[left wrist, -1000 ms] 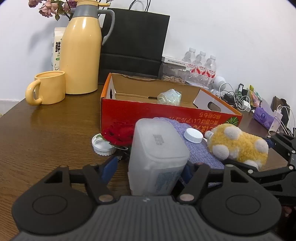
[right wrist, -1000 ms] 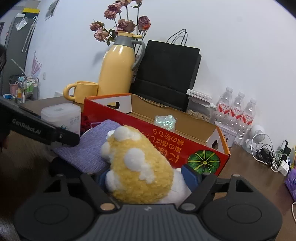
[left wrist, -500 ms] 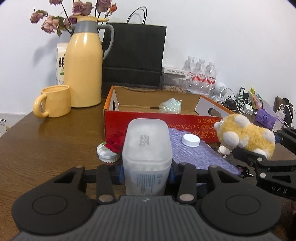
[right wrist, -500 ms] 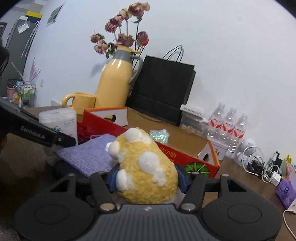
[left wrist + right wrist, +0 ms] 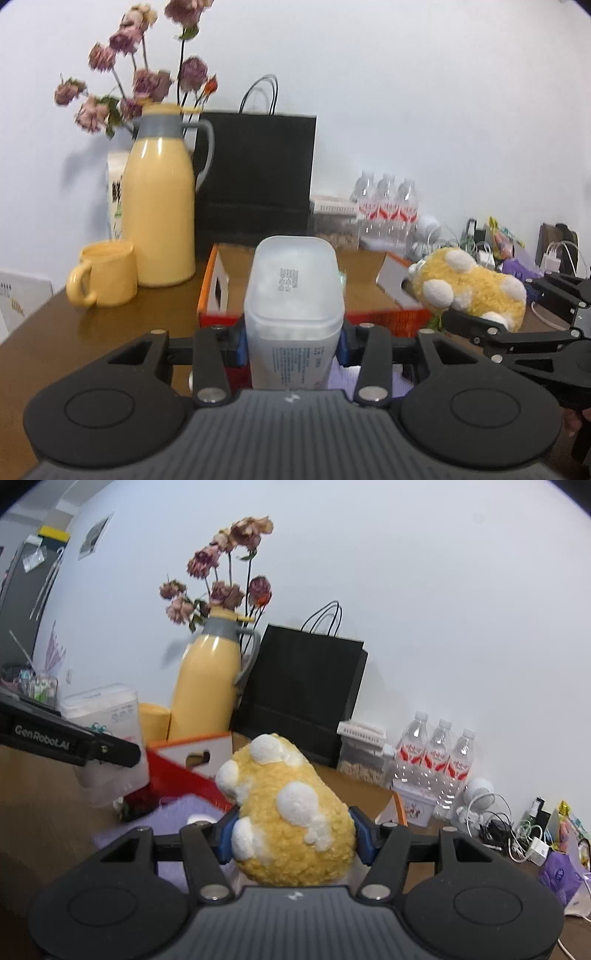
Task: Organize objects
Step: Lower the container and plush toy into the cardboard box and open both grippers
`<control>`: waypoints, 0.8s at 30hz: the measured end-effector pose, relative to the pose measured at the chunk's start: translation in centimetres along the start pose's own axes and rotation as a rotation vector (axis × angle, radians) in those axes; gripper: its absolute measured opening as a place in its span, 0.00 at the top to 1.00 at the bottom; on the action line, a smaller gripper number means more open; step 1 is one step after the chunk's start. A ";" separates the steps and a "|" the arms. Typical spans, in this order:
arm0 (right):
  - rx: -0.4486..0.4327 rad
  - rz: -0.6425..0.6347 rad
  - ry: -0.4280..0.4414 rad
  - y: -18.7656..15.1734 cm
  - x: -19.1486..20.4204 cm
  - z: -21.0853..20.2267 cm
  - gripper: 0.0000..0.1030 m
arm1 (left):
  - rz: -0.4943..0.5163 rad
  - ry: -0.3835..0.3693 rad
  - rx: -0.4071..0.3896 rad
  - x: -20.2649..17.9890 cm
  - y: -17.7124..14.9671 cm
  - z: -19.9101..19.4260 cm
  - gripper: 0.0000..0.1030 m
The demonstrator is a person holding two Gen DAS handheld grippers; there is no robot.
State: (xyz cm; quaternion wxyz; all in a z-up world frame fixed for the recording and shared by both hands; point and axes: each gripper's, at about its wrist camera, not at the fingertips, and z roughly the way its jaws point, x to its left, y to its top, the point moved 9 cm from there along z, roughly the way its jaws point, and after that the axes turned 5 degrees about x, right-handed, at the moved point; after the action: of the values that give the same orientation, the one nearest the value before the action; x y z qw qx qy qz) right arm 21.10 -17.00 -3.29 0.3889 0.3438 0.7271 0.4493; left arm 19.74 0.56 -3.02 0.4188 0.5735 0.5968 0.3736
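The left gripper (image 5: pixel 291 341) is clamping a translucent tub (image 5: pixel 293 295), the right gripper (image 5: pixel 291 834) a plush toy (image 5: pixel 291 812), both seemingly bound for the red box (image 5: pixel 369 291) ahead.

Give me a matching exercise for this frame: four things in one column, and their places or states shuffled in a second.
Things:
1. translucent white plastic container
2. fluffy yellow plush toy with white spots
3. yellow ceramic mug
4. black paper bag with handles

Places:
A. on the brown table beside the yellow thermos jug
B. clamped in the right gripper
C. against the wall behind the red cardboard box
D. clamped in the left gripper

Pairs: 1-D, 2-B, 3-A, 4-C
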 end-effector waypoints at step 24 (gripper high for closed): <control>0.033 0.120 -0.010 4.1 -5.3 14.3 0.43 | -0.059 0.081 0.008 1.9 7.0 13.4 0.59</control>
State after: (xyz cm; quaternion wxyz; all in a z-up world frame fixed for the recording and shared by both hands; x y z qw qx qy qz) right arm 36.65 -14.53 -2.34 0.3589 0.3955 0.7107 0.4580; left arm 34.83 2.40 -1.63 0.4027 0.5417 0.6313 0.3818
